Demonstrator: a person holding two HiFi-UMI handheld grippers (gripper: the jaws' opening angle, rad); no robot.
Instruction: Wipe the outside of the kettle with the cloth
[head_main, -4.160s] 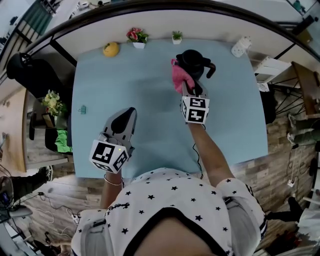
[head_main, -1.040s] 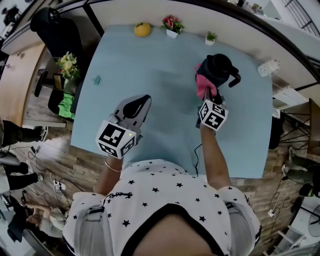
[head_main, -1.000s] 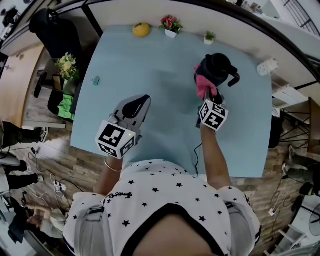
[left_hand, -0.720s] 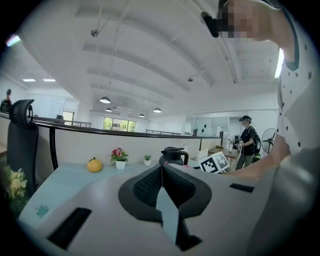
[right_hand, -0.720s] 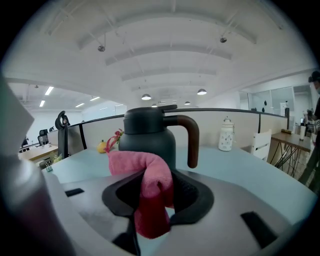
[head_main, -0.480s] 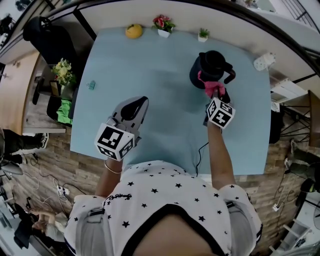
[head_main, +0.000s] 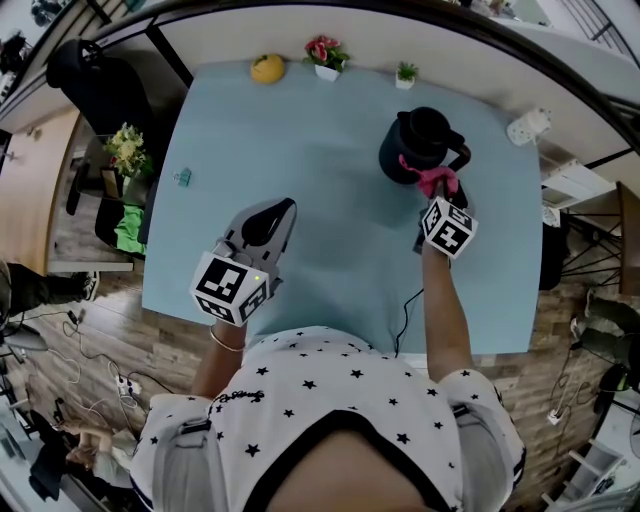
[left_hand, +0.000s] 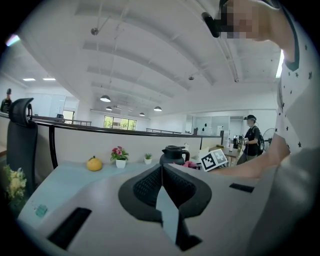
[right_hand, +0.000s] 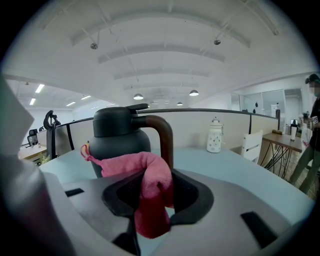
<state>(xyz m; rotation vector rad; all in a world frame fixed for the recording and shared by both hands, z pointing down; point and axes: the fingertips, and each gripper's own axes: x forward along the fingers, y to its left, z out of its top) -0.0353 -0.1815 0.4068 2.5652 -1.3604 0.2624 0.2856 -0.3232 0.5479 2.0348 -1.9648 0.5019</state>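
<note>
Right gripper (right_hand: 152, 196) clenched on pink terry cloth (right_hand: 150, 192) | cloth end reaches the dark grey round kettle (head_main: 418, 146) beside its brown handle, far right of pale blue table (head_main: 300, 150) | left gripper (left_hand: 161, 186) closed on nothing, well apart | yellow ornament (head_main: 266, 68), potted flowers (head_main: 326, 55) along far edge

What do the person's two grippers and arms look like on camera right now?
The left gripper and right gripper have light grey wedge-shaped bodies with black ribbed pads. Each carries a white cube with black square markers. The person wears a white shirt with black stars, forearms bare, and a thin bracelet on the left wrist. A thin dark cable runs beside the right forearm.
</note>
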